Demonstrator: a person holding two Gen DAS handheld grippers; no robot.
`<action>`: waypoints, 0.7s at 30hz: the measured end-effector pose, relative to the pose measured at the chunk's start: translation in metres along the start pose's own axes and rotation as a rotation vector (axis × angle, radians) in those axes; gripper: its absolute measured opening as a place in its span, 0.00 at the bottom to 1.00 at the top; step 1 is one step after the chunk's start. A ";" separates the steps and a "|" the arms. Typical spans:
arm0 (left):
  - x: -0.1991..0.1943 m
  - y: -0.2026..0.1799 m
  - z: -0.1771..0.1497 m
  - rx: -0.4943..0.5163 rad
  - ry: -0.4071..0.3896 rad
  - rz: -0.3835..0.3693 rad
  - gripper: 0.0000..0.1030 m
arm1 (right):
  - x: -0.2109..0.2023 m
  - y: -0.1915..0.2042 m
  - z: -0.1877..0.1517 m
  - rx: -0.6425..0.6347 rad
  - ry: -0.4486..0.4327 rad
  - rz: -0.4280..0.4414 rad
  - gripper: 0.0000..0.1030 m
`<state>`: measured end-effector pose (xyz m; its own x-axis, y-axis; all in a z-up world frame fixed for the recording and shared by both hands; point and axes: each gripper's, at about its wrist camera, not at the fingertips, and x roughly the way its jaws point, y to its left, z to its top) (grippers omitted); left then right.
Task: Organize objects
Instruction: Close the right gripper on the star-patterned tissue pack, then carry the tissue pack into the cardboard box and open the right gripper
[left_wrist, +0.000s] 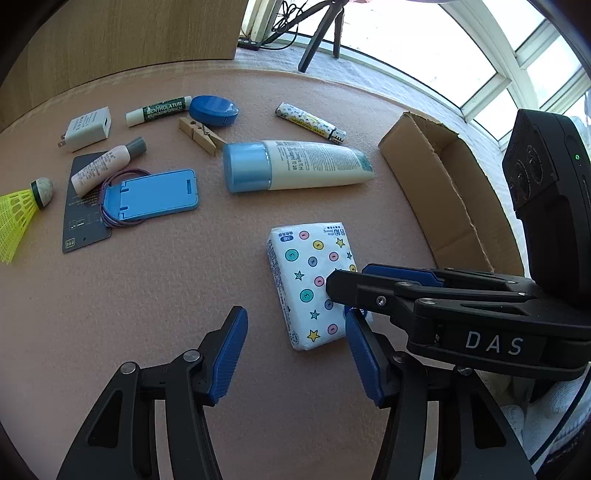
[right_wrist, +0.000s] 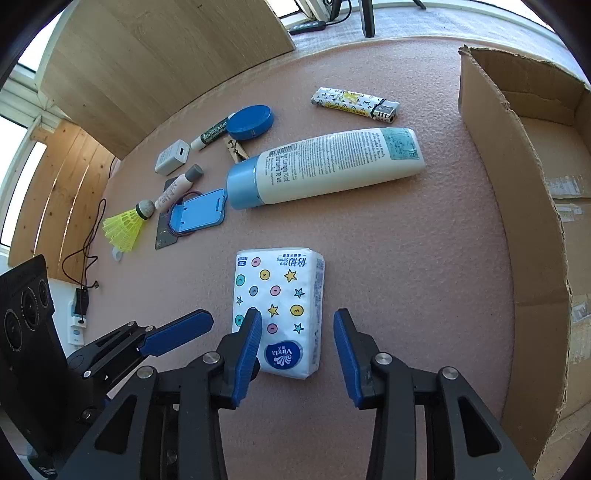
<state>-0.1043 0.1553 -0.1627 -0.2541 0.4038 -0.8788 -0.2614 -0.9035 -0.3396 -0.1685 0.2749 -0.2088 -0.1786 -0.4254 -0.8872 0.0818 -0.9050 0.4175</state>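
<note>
My right gripper (right_wrist: 297, 345) hangs spread over the white star-printed tissue pack (right_wrist: 279, 310) lying just left of the open cardboard box (right_wrist: 517, 206); I should straddle its long edges squarely before squeezing, left gripper (left_wrist: 295, 354) idle, apart

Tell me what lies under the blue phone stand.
Under the blue phone stand lie purple hair ties looped around it and a dark card. Anything further beneath the stand is covered.
</note>
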 end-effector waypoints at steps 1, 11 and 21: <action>0.002 0.000 0.000 -0.004 0.002 -0.007 0.55 | 0.001 0.000 0.001 0.000 0.003 0.007 0.34; 0.014 -0.003 0.002 -0.022 0.020 -0.072 0.45 | 0.005 0.005 0.003 -0.026 0.029 0.026 0.32; 0.002 -0.014 -0.003 -0.020 -0.008 -0.077 0.45 | -0.014 0.008 -0.004 -0.047 -0.005 0.026 0.31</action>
<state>-0.0984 0.1682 -0.1605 -0.2418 0.4733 -0.8471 -0.2623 -0.8723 -0.4126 -0.1615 0.2738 -0.1943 -0.1806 -0.4492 -0.8750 0.1326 -0.8926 0.4308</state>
